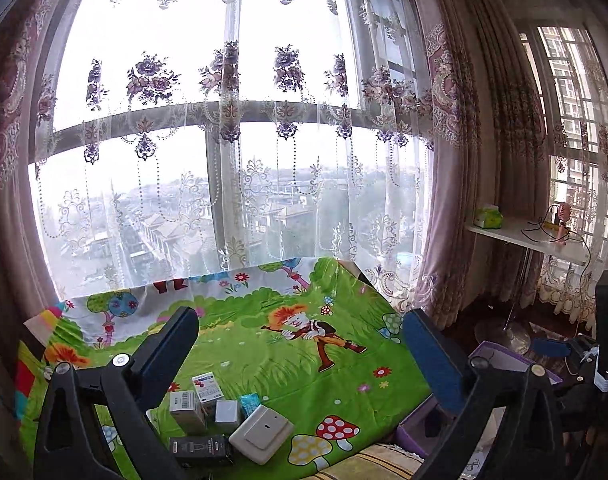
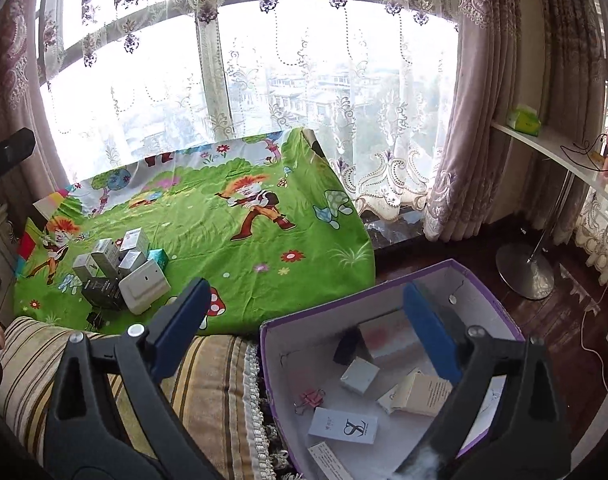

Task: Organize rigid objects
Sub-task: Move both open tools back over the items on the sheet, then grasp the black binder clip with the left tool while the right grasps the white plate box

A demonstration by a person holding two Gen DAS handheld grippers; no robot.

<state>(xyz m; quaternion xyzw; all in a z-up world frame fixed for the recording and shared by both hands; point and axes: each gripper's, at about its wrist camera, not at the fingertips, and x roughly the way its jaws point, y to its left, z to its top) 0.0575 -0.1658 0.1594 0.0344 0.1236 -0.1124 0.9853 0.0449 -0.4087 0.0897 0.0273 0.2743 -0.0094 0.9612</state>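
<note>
A cluster of small boxes (image 2: 116, 264) lies on the green cartoon tablecloth (image 2: 240, 264) at its near left; it includes a white switch-like box (image 2: 144, 285) and a black box (image 2: 102, 294). The same pile shows in the left wrist view (image 1: 220, 416), with the white box (image 1: 261, 433) nearest. My left gripper (image 1: 300, 344) is open and empty above the cloth, right of the pile. My right gripper (image 2: 304, 312) is open and empty over a purple-rimmed white box (image 2: 272, 332) that holds several small boxes (image 2: 359, 376) and a pink clip (image 2: 309, 399).
A striped cushion (image 2: 208, 376) lies between the table and the purple box. Lace curtains hang behind the table. A white shelf (image 2: 559, 156) with a green tissue pack (image 2: 524, 119) stands at right on a round metal base (image 2: 525, 270).
</note>
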